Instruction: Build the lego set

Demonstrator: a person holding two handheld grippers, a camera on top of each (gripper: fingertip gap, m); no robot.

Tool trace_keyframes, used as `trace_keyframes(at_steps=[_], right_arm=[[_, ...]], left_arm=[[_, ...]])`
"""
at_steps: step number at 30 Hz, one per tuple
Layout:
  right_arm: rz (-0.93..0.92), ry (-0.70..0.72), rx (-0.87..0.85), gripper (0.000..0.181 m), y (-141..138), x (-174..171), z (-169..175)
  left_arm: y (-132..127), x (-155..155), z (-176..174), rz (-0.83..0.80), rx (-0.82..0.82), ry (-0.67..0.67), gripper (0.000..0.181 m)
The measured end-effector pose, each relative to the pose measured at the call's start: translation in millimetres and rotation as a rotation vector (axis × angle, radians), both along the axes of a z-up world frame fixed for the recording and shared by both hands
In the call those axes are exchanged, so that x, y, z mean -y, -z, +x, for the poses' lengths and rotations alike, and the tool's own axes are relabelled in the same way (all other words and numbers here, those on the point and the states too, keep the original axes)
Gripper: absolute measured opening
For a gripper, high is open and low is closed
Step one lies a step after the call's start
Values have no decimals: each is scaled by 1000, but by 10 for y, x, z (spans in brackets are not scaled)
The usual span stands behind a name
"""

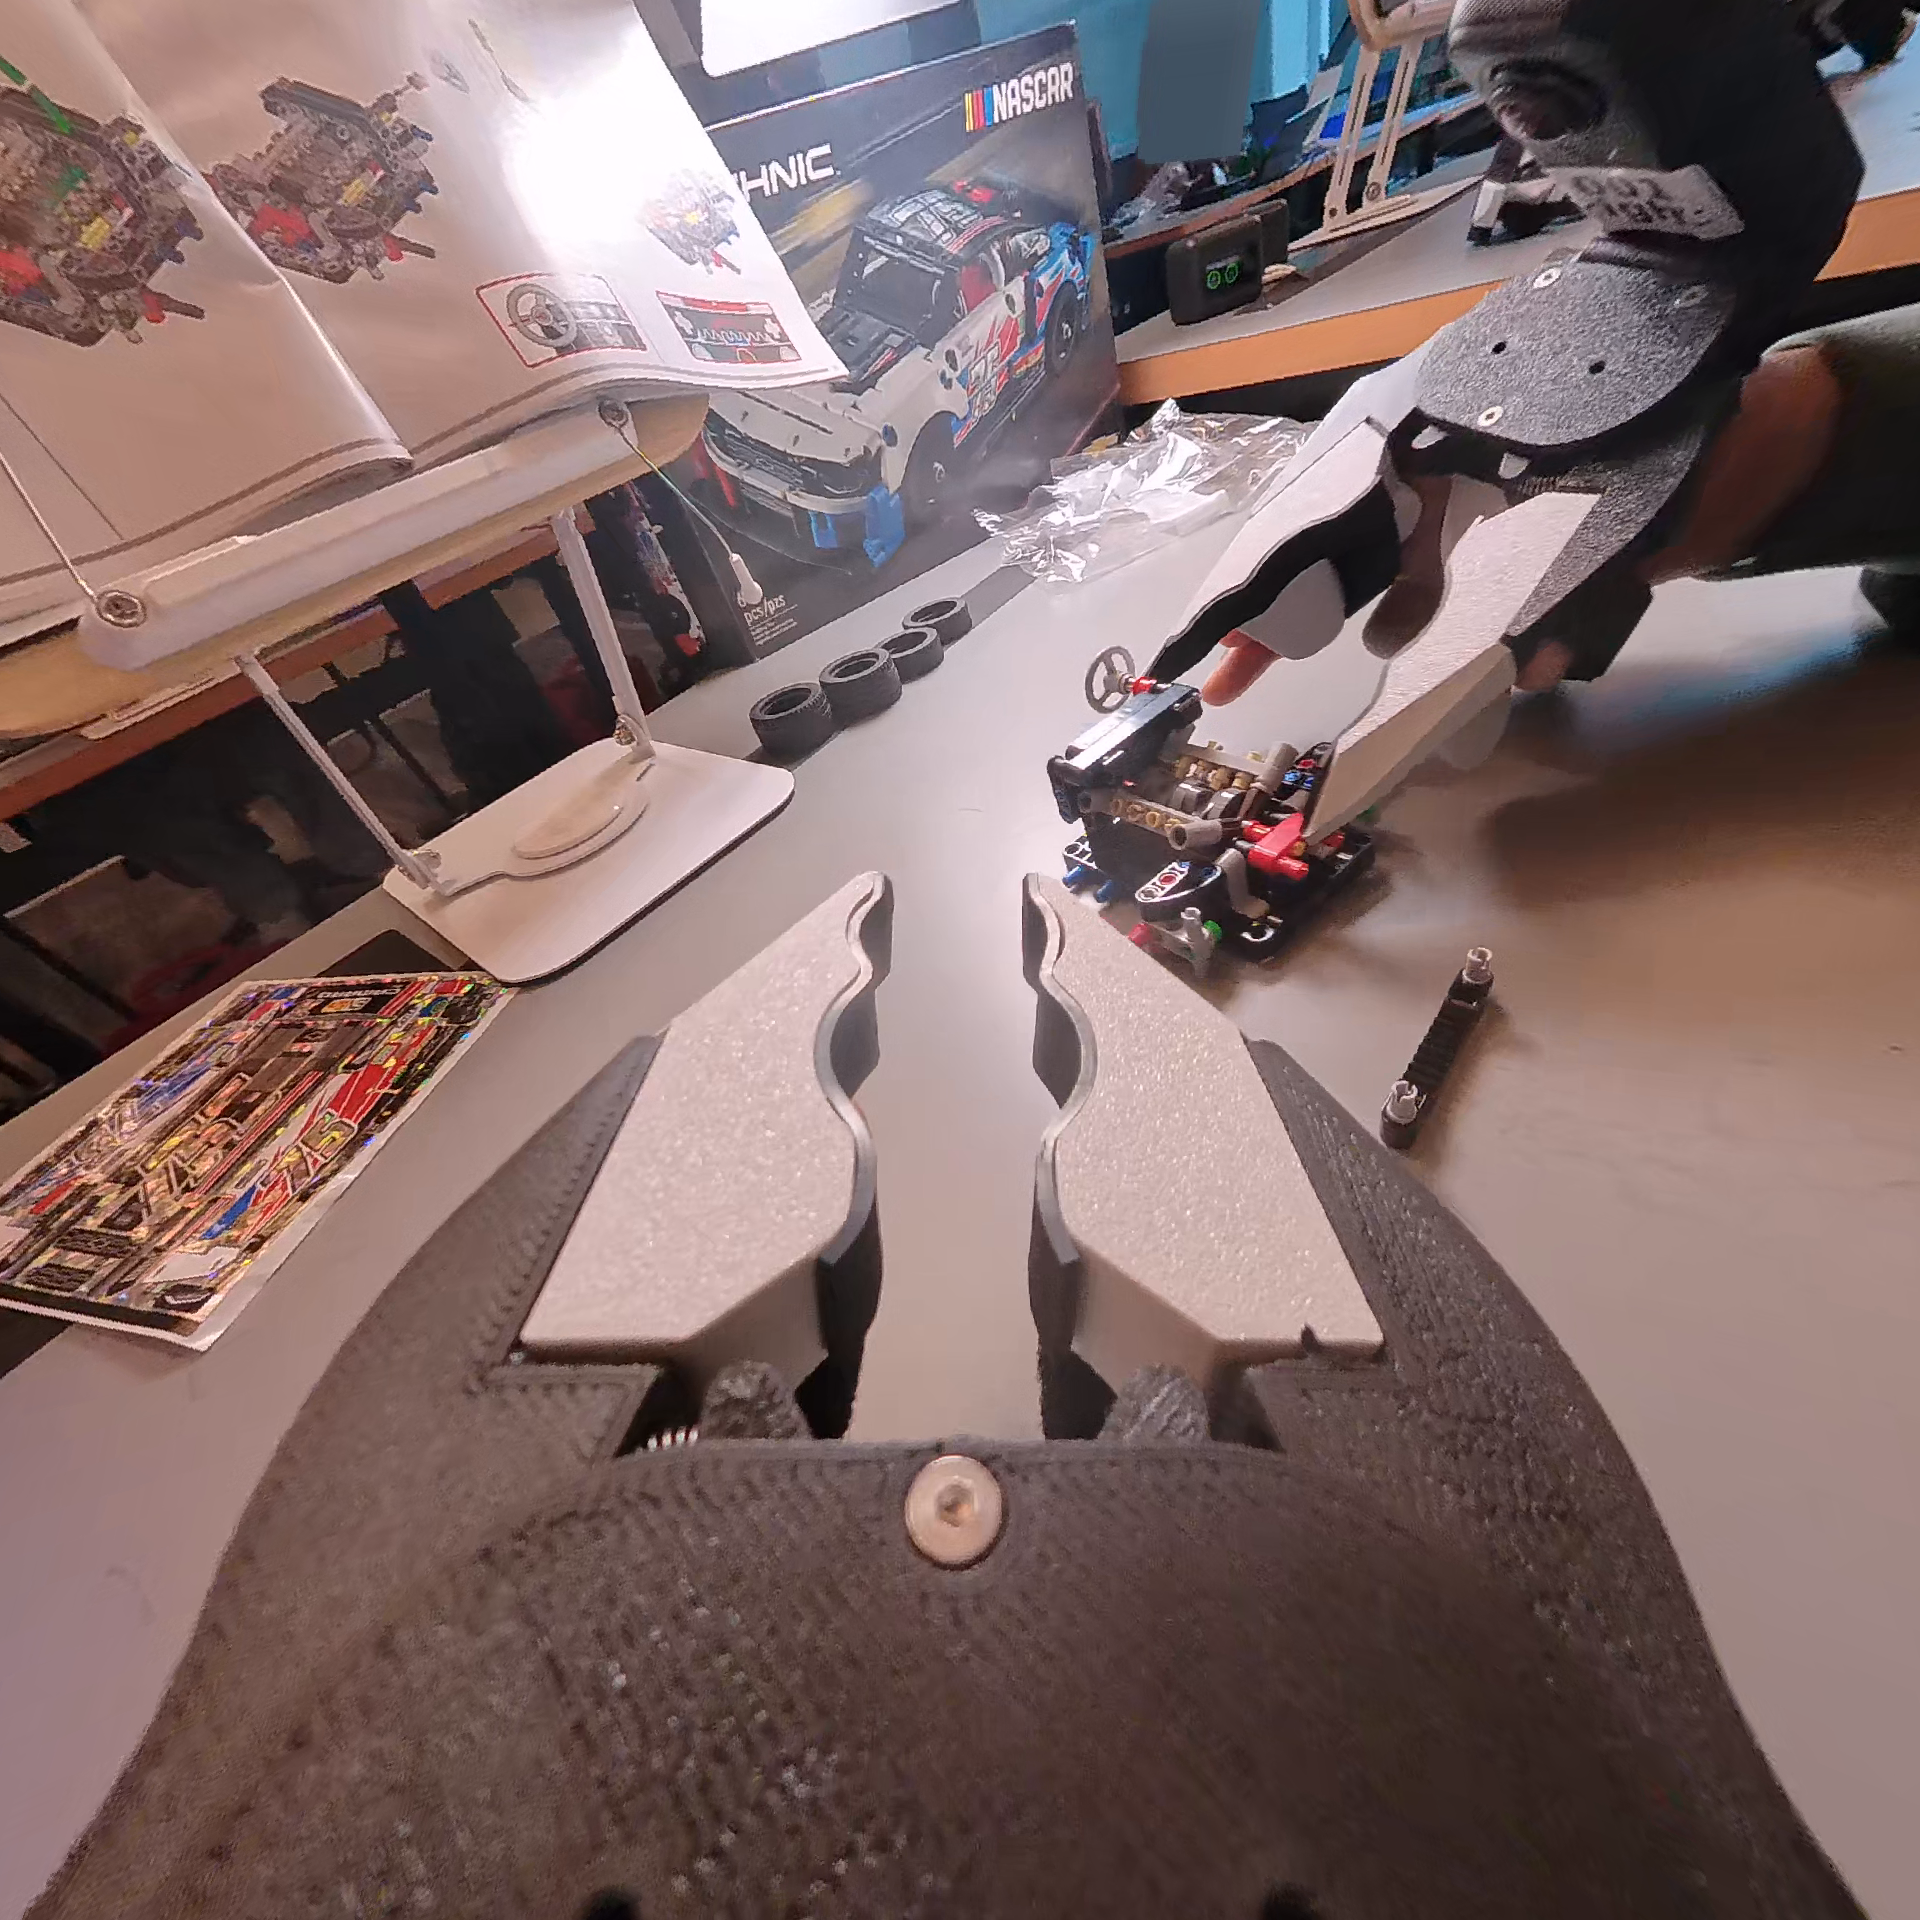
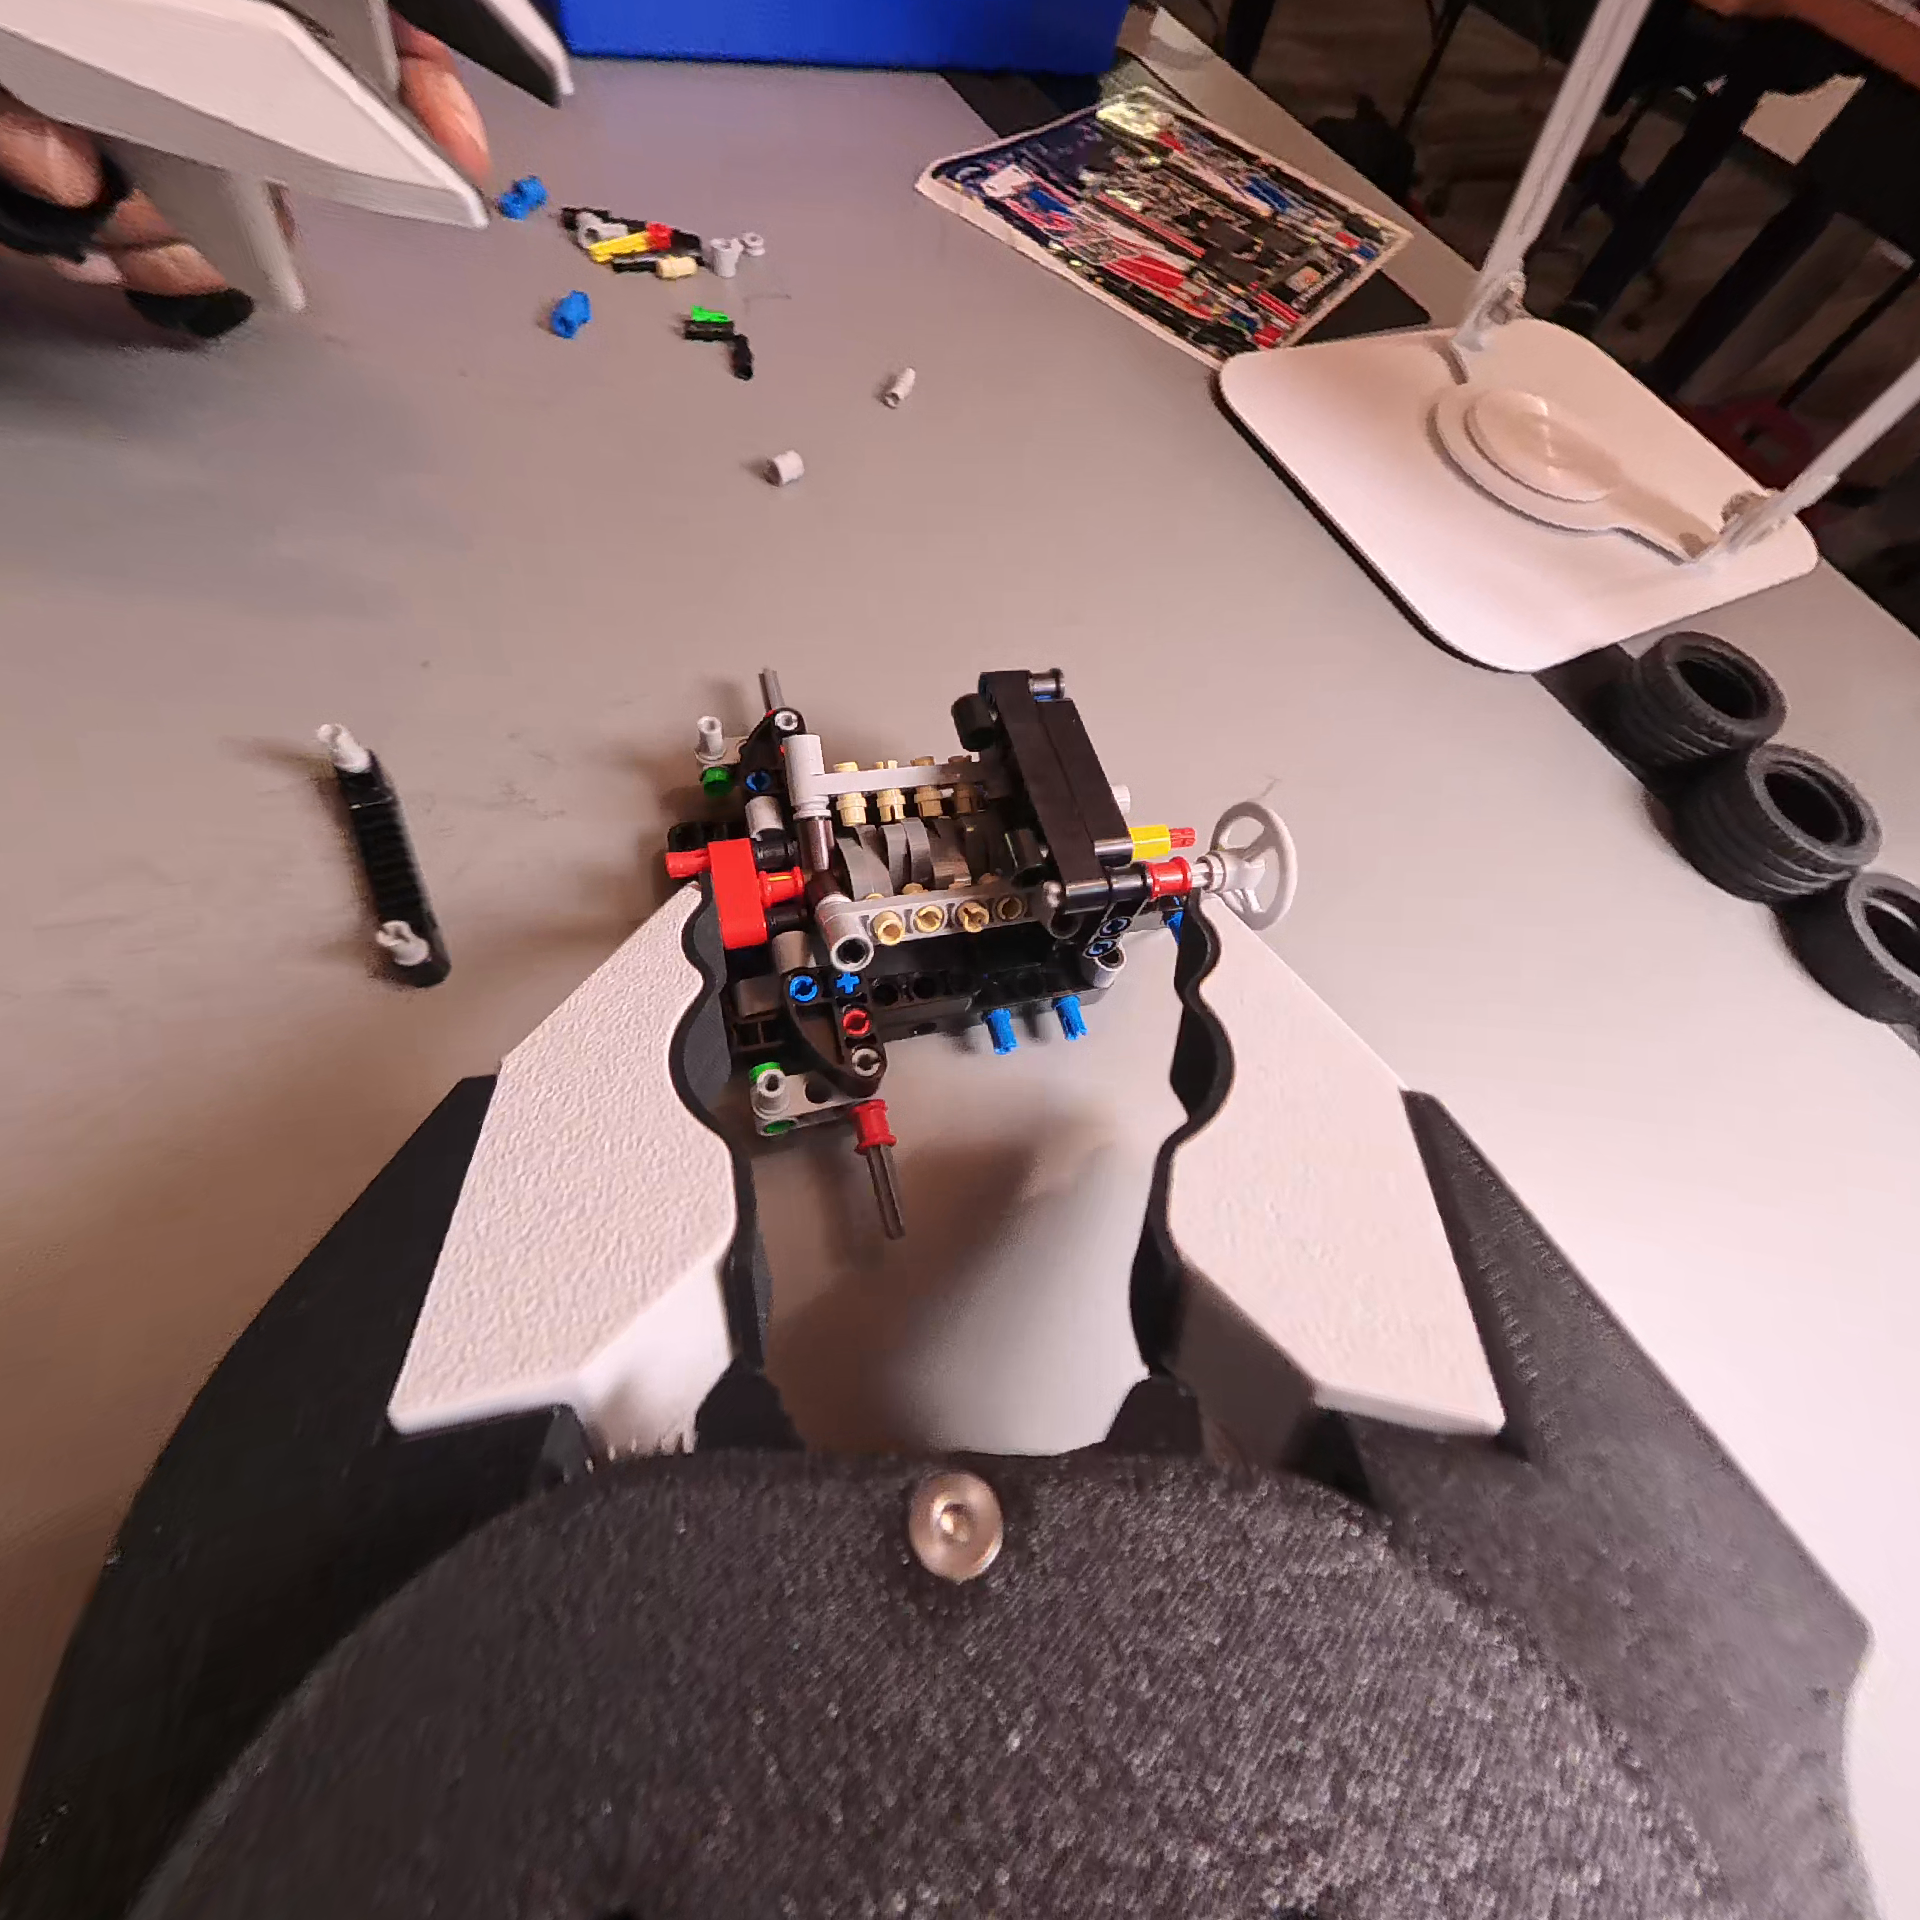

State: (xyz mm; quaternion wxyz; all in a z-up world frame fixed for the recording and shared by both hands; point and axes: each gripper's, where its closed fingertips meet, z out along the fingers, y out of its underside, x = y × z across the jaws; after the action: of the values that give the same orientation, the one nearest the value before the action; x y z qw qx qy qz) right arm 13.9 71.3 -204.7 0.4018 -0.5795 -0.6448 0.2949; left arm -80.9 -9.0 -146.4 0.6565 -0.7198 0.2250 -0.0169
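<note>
R gripper [image 2: 940, 914] jaws wide apart flanking knobbly plastic lego chassis [image 2: 914, 894]; L gripper [image 1: 956, 914] parted, empty, over smooth grey table [image 1: 1558, 1247].

The half-built lego chassis [image 2: 935, 894] is sitting upright in the middle of the grey worktop [image 2: 1039, 540], black frame underneath, grey beams and tan pins on top, a red piece at one end and a small grey steering wheel [image 2: 1255, 860] sticking out the other.

The grey table [image 2: 1039, 499] carries the partly built model [image 2: 925, 894], a black toothed bar [image 2: 387, 862] and loose small pieces [image 2: 644, 249]. Four tyres [image 1: 852, 681], a sticker sheet [image 1: 229, 1143] and a white stand base [image 2: 1507, 488] also rest on it.
</note>
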Motion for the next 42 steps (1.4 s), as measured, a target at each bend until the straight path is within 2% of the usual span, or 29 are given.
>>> trace_keyframes(at_steps=[6,31,42], right_arm=[[12,-128,-4,87,-6,229,4],[20,-98,2,80,-7,98,69],[24,-83,3,76,-7,49,90]], left_arm=[[39,-3,19,1,-51,-13,23],[62,-1,59,-4,-65,-13,21],[52,8,84,-21,-21,-1,22]])
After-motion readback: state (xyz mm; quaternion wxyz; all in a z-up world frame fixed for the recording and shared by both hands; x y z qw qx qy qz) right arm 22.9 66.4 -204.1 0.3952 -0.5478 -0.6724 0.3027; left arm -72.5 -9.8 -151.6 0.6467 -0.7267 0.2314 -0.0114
